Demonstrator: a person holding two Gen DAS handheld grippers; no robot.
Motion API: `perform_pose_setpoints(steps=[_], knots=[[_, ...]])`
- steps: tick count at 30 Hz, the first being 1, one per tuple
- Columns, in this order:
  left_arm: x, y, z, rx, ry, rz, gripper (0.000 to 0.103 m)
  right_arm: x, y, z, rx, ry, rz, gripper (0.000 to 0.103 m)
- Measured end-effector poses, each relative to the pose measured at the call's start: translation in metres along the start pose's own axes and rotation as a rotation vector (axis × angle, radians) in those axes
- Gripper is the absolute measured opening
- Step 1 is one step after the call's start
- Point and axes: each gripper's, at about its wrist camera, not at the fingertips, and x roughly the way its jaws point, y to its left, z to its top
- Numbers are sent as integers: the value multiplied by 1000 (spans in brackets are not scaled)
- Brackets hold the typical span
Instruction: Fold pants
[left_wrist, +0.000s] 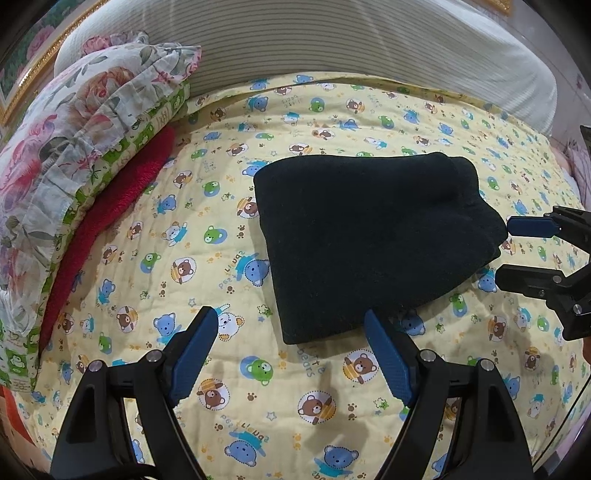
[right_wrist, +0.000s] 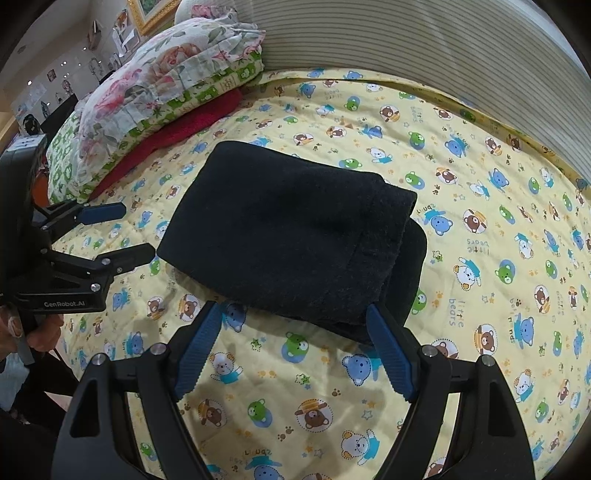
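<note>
The black pants (left_wrist: 369, 240) lie folded into a compact thick rectangle on a yellow bear-print quilt (left_wrist: 229, 402). My left gripper (left_wrist: 290, 316) hangs open just short of the bundle's near left corner, with nothing between its blue pads. In the right wrist view the pants (right_wrist: 295, 236) show stacked layers along their right side. My right gripper (right_wrist: 293, 314) is open over the bundle's near edge and holds nothing. Each gripper shows in the other's view: the right gripper (left_wrist: 511, 251) close beside the pants' right edge, the left gripper (right_wrist: 129, 232) beside their left edge.
A floral pillow (left_wrist: 74, 140) rests on a green-patterned pillow (left_wrist: 147, 133) and a red blanket (left_wrist: 110, 221) at the left. A striped padded headboard (left_wrist: 351, 44) runs along the far side. A person's hand (right_wrist: 40, 328) grips the left tool's handle.
</note>
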Motion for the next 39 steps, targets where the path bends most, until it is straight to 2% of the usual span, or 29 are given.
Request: perform_pose_setpoints(steps=[39], knots=[[11,-6,15,14,11,-35,82,8,-13,1,42,13,9,81]])
